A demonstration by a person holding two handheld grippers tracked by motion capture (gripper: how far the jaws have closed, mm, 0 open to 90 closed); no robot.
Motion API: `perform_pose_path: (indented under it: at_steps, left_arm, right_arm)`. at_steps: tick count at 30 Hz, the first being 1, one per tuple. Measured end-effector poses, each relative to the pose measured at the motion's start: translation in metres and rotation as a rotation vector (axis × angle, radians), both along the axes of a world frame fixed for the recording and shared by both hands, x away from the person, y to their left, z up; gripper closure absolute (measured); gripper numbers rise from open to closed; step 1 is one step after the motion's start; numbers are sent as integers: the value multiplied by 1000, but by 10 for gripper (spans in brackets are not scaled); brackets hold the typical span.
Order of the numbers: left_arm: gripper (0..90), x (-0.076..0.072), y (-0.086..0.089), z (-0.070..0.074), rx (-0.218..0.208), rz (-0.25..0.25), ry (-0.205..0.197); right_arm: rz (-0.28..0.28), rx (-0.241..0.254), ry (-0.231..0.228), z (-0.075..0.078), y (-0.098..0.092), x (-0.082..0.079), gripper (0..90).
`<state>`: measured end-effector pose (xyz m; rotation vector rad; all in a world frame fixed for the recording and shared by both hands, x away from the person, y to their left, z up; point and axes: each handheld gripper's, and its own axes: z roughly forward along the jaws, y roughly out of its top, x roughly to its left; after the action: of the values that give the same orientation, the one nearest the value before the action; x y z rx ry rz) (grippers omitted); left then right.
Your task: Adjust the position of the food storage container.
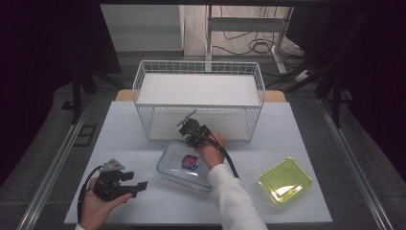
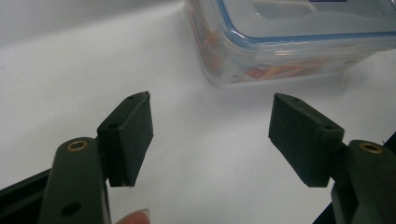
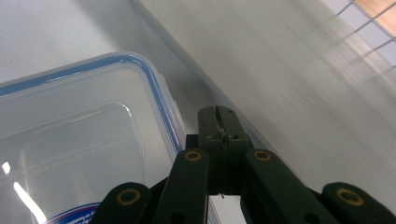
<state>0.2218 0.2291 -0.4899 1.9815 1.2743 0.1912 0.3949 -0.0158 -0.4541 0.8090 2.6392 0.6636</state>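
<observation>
Table point(image 1: 297, 129): white top; bare room at left and front edges.
Wire basket point(image 1: 198, 98): sitting at the far side, just behind the box.
Clear box point(image 1: 184, 165): lidded, lying mid-table.
Right gripper point(image 1: 192, 130): jaws pressed together, nothing between; hovering over the box's far edge.
Left gripper point(image 1: 136, 188): jaws standing apart, empty, pointing at the box.
Step (judged): approaching the lid; next calls for opening the right jaws.

I see: clear lidded container point(image 1: 184, 166) with blue seal, red-blue label | yellow-green translucent tray point(image 1: 286, 179) | white wire basket point(image 1: 199, 99) | pale blue-grey table point(image 1: 124, 139) | black grippers, left point(image 1: 137, 184), right point(image 1: 187, 120)
</observation>
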Motion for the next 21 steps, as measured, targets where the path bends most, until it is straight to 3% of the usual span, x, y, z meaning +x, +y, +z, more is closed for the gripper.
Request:
perform_pose_path:
  at_steps: [4,7,9,17,21]
  left_arm:
    - [301,0,1,-1,0,5,2]
    - [304,0,2,-1,-2,7,5]
    - [304,1,3,0,-2,8,2]
    - [304,2,11,0,-22,33,2]
    - [292,2,12,2,-47,42,1]
  right_arm:
    - [19,-16,-3,-6,4,0,893]
    - [31,31,27,-8,6,-1,893]
    - [56,18,18,-10,10,-4,893]
    - [155,21,59,-17,28,-25,893]
    - [162,28,57,-16,28,-31,892]
